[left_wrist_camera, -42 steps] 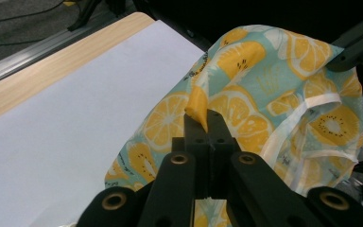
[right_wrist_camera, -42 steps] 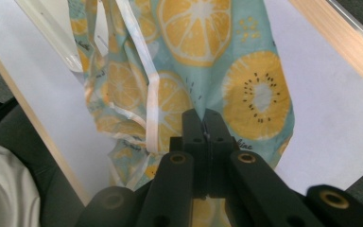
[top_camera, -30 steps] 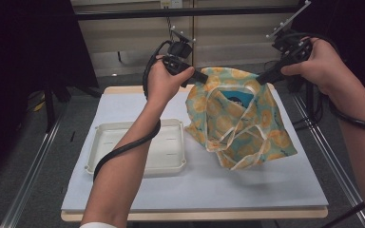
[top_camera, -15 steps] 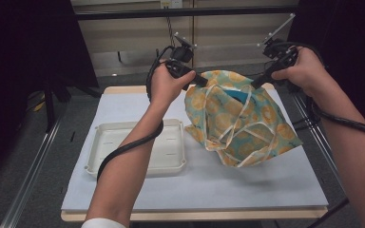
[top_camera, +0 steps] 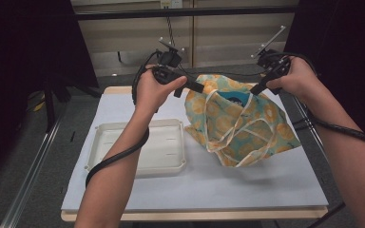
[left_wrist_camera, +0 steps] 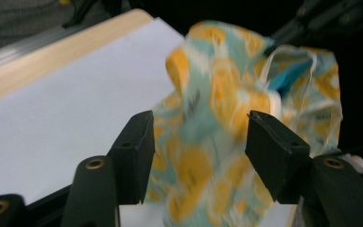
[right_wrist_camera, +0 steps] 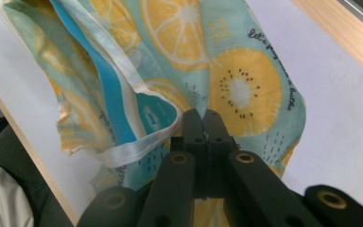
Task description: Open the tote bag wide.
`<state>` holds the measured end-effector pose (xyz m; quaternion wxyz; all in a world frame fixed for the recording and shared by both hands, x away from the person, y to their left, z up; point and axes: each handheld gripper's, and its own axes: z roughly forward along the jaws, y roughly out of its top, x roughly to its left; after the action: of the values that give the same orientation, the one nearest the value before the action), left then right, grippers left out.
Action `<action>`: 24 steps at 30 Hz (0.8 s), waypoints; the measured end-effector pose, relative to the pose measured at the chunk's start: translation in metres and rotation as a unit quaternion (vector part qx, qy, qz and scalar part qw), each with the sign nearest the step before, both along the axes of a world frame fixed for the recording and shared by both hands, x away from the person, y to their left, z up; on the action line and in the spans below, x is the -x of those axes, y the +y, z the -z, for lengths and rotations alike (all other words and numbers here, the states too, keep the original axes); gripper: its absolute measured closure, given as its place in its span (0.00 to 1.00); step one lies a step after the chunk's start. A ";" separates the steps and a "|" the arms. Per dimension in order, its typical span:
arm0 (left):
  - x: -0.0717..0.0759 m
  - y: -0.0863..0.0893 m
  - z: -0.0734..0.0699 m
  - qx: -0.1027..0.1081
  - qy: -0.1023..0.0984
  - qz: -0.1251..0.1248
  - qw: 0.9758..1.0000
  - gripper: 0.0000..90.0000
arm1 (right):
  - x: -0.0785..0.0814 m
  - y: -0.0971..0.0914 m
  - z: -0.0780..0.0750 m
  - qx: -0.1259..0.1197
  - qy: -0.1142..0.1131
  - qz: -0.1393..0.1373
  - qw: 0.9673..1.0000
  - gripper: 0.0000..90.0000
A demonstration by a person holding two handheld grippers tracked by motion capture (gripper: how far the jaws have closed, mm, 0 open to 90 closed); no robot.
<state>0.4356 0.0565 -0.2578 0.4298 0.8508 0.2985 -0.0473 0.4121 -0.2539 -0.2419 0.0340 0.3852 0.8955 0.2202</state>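
A fruit-print tote bag (top_camera: 240, 126) of teal cloth with orange slices and kiwi halves sits on the right half of the white table mat (top_camera: 209, 183), its top edge lifted off the mat and its lower part slumped and creased on the surface. The right gripper (top_camera: 258, 88) is clenched on the bag's upper right edge; in the right gripper view its two black jaws stand pressed together with a fold of the printed cloth pinched between them (right_wrist_camera: 203, 124), just below a kiwi half. The left gripper (top_camera: 200, 88) is at the bag's upper left edge, and its jaws have just been opening: in the left gripper view they stand well apart (left_wrist_camera: 199, 142) with the blurred cloth hanging between them and neither pad pressing on it, so this side is released. The bag's mouth gapes toward the far side of the table, and through it a blue item (top_camera: 233, 98) with some white print shows inside; the right gripper view shows a blue and white piece of it (right_wrist_camera: 153, 113) behind a white fabric handle (right_wrist_camera: 137, 142) that loops around it. What exactly the blue item is I cannot tell. More white handle straps (top_camera: 228, 135) drape down the bag's near face. To the left of the bag, just beside its lower corner, a shallow white plastic tray (top_camera: 100, 142) rests on the mat with nothing in it.
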 end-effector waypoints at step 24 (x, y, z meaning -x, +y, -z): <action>-0.008 -0.024 -0.041 0.039 -0.021 0.014 0.999 1.00 | 0.001 0.002 0.000 -0.002 -0.002 0.000 1.000 1.00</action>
<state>0.4439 0.0327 -0.2170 0.4681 0.8384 0.2754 -0.0467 0.4110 -0.2523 -0.2420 0.0351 0.3845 0.8953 0.2223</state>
